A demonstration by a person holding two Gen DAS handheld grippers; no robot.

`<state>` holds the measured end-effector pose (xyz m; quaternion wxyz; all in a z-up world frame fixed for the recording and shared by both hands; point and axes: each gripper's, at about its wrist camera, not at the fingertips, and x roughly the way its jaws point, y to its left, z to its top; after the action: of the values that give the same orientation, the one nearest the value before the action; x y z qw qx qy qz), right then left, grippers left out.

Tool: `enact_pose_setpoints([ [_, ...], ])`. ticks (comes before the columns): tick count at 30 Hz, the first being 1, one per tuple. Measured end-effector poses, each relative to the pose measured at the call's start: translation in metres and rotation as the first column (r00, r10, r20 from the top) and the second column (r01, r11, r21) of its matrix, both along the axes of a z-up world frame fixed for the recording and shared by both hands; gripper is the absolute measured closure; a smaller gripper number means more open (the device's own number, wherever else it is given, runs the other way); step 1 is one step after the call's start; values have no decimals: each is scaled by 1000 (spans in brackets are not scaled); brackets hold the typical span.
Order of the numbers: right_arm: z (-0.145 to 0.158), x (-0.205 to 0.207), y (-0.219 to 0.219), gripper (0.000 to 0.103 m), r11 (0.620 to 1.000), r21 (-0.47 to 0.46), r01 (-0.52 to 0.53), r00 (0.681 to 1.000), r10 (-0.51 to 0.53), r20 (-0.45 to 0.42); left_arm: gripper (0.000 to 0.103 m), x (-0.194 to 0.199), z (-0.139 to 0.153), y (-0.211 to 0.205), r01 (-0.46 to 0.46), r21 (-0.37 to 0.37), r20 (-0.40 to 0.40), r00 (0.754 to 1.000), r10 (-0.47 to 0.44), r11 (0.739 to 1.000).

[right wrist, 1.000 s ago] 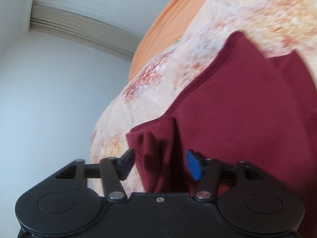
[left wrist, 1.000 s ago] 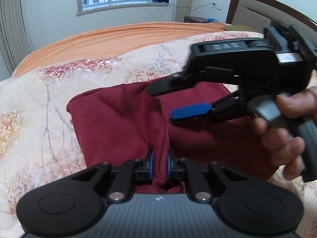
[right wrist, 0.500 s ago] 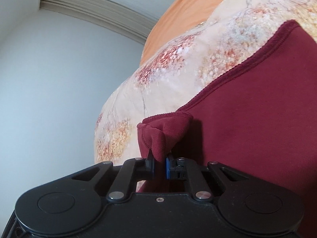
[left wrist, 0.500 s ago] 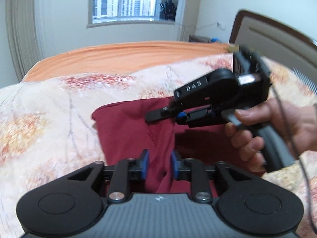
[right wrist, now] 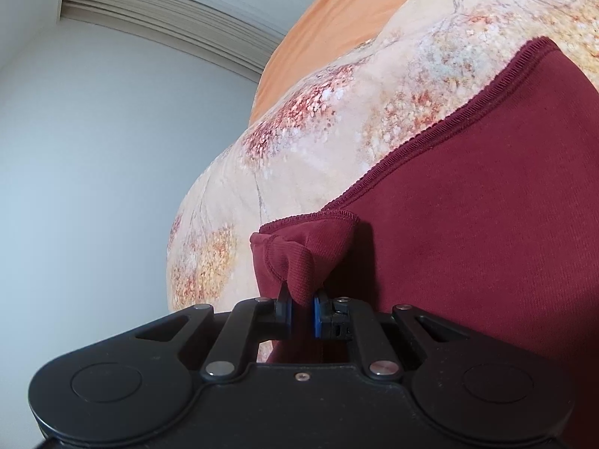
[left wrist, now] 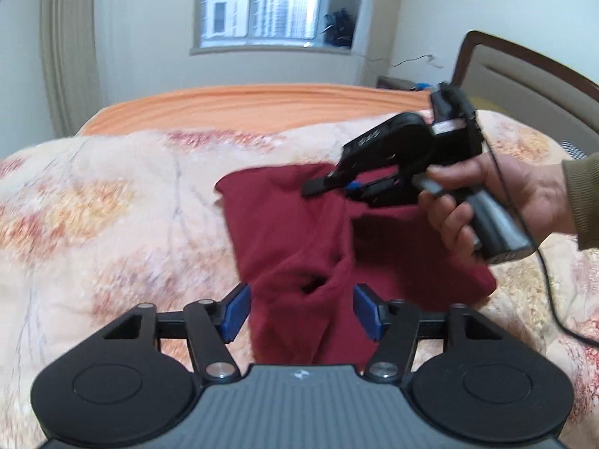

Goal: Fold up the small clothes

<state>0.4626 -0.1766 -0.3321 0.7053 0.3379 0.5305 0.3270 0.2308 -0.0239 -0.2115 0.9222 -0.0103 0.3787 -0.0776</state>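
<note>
A dark red garment (left wrist: 295,239) lies bunched on the floral quilt (left wrist: 112,224) of a bed. My left gripper (left wrist: 301,310) is open, its blue pads on either side of a raised fold of the garment without pinching it. My right gripper (right wrist: 302,316) is shut on a hemmed corner of the garment (right wrist: 299,250). In the left wrist view the right gripper (left wrist: 337,185) is held by a hand over the garment's far edge.
An orange sheet (left wrist: 262,101) covers the far part of the bed. A wooden headboard (left wrist: 524,71) stands at the right, a window (left wrist: 262,3) and a curtain (left wrist: 67,45) beyond. A black cable (left wrist: 554,299) hangs from the right gripper over the quilt.
My left gripper has opened and let go of the garment fold. My right gripper closed on the garment's corner and still holds it. The left view has pulled back and risen.
</note>
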Motion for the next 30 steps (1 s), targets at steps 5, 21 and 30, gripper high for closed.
enact_pose_setpoints([
  [5, 2, -1, 2, 92, 1000, -3, 0, 1000, 0, 3, 41, 7, -17, 3, -15, 8, -38, 999, 16, 1000],
  [21, 11, -1, -5, 92, 1000, -29, 3, 1000, -2, 23, 88, 32, -9, -8, 12, -97, -28, 1000, -14, 995],
  [30, 30, -1, -23, 92, 1000, -27, -5, 998, 7, 70, 88, 37, 2, -26, 41, -122, -7, 999, -43, 992],
])
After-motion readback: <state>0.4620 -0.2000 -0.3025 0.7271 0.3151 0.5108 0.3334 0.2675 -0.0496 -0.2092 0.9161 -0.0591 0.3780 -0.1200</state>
